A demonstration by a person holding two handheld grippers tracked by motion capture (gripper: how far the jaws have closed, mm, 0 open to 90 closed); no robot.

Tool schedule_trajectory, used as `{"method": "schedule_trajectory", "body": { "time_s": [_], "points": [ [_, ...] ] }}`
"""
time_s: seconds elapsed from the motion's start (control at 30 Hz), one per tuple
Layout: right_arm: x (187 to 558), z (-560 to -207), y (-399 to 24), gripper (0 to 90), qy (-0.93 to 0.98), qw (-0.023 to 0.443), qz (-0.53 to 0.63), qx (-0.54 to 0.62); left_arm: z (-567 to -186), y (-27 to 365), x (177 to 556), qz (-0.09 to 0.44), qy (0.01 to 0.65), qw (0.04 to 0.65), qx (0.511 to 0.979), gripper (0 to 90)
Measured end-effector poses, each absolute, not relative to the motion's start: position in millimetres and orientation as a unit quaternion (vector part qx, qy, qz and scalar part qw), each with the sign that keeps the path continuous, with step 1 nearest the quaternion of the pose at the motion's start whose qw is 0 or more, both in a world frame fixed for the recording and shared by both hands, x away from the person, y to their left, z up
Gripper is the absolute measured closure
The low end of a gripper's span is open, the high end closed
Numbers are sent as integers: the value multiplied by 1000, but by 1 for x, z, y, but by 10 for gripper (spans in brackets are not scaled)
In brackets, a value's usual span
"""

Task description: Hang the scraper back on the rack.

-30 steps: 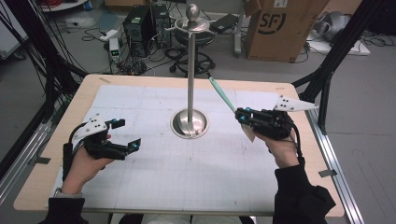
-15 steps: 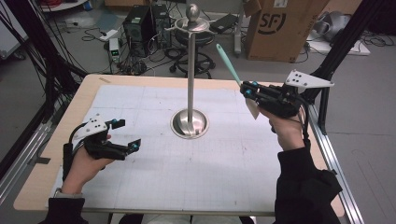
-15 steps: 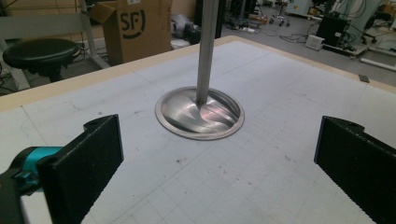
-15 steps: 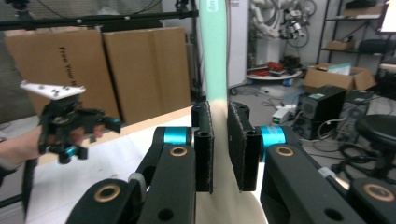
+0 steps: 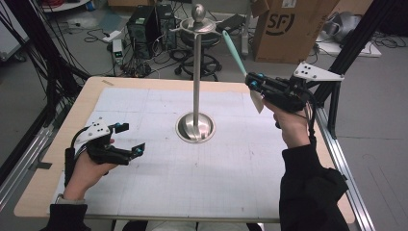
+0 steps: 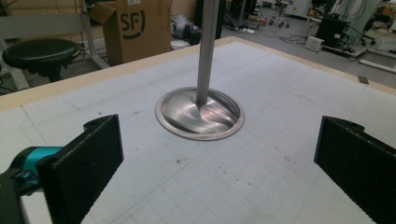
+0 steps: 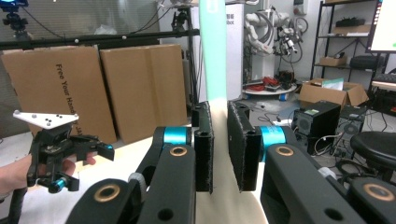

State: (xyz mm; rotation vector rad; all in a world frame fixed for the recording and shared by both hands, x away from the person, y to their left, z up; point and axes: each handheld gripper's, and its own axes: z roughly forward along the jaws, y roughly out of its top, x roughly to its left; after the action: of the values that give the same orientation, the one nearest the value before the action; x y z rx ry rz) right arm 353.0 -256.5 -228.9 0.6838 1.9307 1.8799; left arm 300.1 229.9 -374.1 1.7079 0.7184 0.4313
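While the right gripper [image 5: 255, 86] kept its fingers clamped on the spatula [image 5: 234, 50], we saw the teal handle angled up toward the top hooks of the stand [image 5: 196, 72]. We found the left gripper [image 5: 130, 139] low over the tabletop [image 5: 231, 163], fingers apart, farther from the hooks.

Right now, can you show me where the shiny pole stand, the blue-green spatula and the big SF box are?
pole stand [image 5: 195, 127]: high view, round base.
spatula [image 5: 233, 50]: high view, teal handle.
SF box [image 5: 288, 26]: high view, front face.
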Motion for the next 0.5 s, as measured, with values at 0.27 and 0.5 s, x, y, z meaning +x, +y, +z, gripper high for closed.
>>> {"method": "schedule_trajectory", "body": {
  "time_s": [0.27, 0.5],
  "points": [
    [359, -232, -251, 812, 689, 178, 658, 247, -373, 233, 300, 187, 310, 585, 726, 17],
    [364, -237, -243, 811, 699, 180, 645, 252, -374, 232, 300, 185, 309, 583, 728, 17]
  ]
}}
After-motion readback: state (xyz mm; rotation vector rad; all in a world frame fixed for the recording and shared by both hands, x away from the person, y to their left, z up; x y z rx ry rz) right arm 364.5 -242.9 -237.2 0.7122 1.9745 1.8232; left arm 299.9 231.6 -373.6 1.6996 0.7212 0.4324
